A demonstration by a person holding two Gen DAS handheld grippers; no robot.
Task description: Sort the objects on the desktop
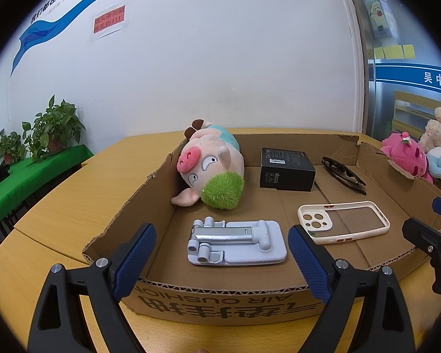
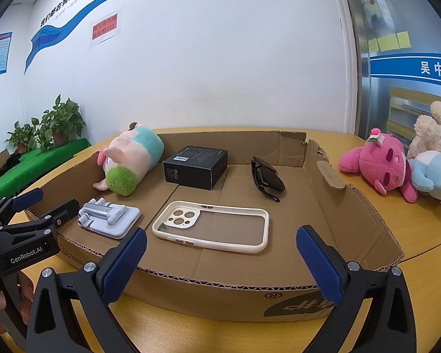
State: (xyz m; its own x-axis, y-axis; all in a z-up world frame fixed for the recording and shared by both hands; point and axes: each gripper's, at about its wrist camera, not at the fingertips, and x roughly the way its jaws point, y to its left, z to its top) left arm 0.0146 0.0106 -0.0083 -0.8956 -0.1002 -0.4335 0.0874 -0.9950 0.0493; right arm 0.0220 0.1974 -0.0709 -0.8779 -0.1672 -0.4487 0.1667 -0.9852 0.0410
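Grippers: left and right both spread wide, empty, at the near wall of the cardboard tray. Inside, left to right: one plush pig against the left wall, one grey phone stand, one black box, one cream phone case, one pair of sunglasses. Bare floor between them. Outside right: three plush toys, partly cut off.

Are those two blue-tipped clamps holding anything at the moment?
No. The left tool and the right tool are both open and empty, hovering at the near edge of the cardboard tray.
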